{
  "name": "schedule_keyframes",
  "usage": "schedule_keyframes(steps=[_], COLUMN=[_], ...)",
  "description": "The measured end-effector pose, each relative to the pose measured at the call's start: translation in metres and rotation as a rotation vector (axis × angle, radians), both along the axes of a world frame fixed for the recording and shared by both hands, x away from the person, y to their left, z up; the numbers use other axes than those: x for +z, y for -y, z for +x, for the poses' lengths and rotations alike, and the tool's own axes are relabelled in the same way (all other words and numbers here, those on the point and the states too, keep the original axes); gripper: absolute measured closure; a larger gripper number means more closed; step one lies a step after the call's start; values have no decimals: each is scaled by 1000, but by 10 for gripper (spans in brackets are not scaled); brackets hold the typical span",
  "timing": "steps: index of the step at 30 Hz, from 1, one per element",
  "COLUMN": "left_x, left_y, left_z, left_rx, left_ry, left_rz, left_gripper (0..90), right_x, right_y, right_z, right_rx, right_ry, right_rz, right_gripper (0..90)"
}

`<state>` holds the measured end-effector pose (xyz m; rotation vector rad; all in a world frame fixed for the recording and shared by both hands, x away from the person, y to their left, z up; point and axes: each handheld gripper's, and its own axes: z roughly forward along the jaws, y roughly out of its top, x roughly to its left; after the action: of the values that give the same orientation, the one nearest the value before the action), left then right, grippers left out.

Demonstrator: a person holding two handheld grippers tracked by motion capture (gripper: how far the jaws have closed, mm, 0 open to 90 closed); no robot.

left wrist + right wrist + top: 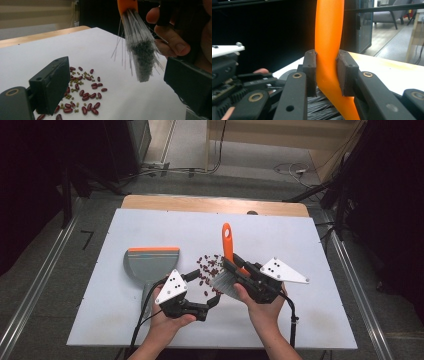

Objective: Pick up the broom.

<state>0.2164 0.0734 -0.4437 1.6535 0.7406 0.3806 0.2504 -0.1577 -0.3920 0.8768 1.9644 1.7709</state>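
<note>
We see one table (300, 320) with a white top, wood edge showing along its far side. On it, one grey dustpan (150, 262) with an orange lip, left of centre, handle toward the person and partly hidden behind the left gripper (214, 301).

One brush (228, 251), orange handle, grey-black bristles. The right gripper (326, 75) is clamped on the orange handle, a pad pressing each side, as the right gripper view shows plainly. From the high view the handle points away from the person and the bristle end sits low, toward the left gripper. In the left gripper view the bristles (140, 55) hang above the table, tips apparently off the surface, a few stray hairs splayed out.

The left gripper is empty, jaws wide apart, resting just beside the near edge of the beans (207, 267); its left jaw covers part of the scatter in its own view.

Beans: one loose pile between dustpan and brush, dark red kidney-type ones plus smaller greenish ones. We can't give a firm count; several are hidden behind the jaw and cut off at the frame bottom, and from above they blur together.

Two hands, one per gripper; right-hand fingers (172, 42) show beside the bristles.
</note>
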Motion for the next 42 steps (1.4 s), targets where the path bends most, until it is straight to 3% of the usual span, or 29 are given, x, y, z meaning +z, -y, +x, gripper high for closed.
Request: schedule_keyframes(steps=[6, 10, 14, 17, 20, 22, 25, 28, 31, 33, 38, 42], left_x=[-3, -5, -6, -5, -5, -5, -4, -2, 0, 1, 8, 11], left_y=[14, 22, 23, 21, 19, 18, 15, 10, 1, -3, -29, -38], left_z=[-3, -3, -2, -2, -1, 0, 1, 2, 6, 7, 14, 16], left_rx=[-21, -4, -4, -8, -57, -60, -60, -55, -70, -77, -141, -198], left_ry=[-27, -45, -63, -65, -92, -96, -96, -98, -101, -97, -78, -66], left_rz=[-1, 18, 13, 0, -27, -25, -1, 27, 31, 31, 30, 28], left_gripper=[145, 228, 397, 592, 772, 817, 848, 856, 858, 859, 859, 859], right_x=[0, -1, -3, -4, -5, -6, -6, -7, -4, -1, 1, -6], right_y=[-8, -15, -19, -20, -19, -18, -18, -16, -10, -3, 17, 24], right_z=[-7, -10, -12, -14, -14, -13, -13, -8, -1, 5, 24, 34], right_rx=[17, 31, 36, 38, 36, 39, 54, 105, 155, 204, 349, 417], right_ry=[24, 34, 38, 40, 48, 47, 45, 36, 29, 11, -44, -75], right_rz=[3, -1, -3, 3, 28, 30, 32, 42, 59, 48, 20, 5], right_gripper=[700, 700, 700, 700, 700, 700, 699, 680, 512, 461, 455, 470])
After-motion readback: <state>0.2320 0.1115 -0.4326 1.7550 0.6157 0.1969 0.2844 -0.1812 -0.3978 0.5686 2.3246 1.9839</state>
